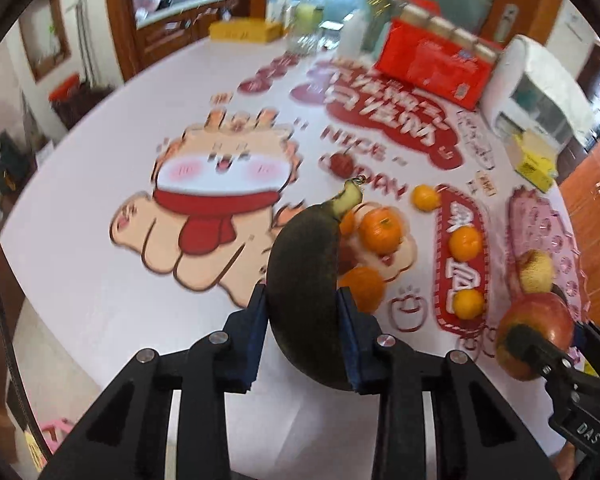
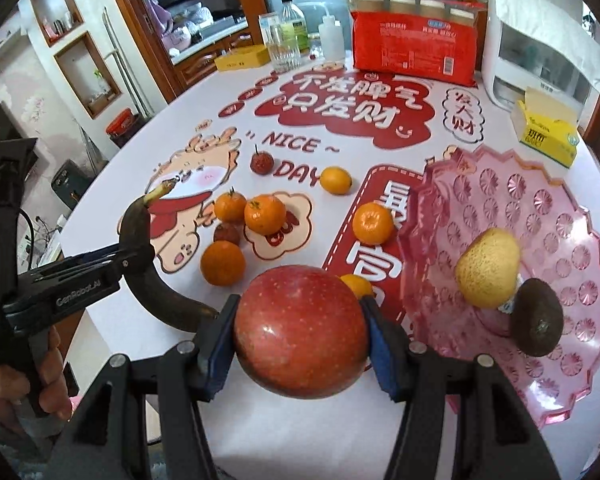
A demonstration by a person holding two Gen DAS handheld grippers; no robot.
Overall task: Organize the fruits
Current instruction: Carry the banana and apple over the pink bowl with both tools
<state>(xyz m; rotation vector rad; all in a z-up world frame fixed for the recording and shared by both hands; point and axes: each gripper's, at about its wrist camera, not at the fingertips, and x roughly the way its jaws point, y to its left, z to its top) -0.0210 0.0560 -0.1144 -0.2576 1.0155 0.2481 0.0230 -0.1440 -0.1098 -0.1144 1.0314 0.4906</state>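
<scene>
Right wrist view is showing the right hand-held gripper (image 2: 300,344) clenching a big red apple (image 2: 300,330) between its blue pads, hanging above the near edge of the tabletop (image 2: 100,184), just beside the pink plate (image 2: 560,216). The left hand-held gripper (image 1: 303,332) is grasping a blackened banana (image 1: 306,280) around its middle, stem pointing up and away, raised over the printed tabletop.

Trouble I am seeing from here: the apple is round and glossy and is bulging well past the pads, so it is likely to twist or slip out if tilted sharply. The overripe banana is probably soft and could squash or bend under the squeeze. Both hands are working close together, so they could knock each other on the way to the plate.

That plate is already holding a yellow pear (image 2: 488,268) and a dark avocado-like fruit (image 2: 536,320), touching each other near its front. Several tangerines (image 2: 265,214) and small red fruits (image 2: 262,163) are lying loose on the tabletop.
</scene>
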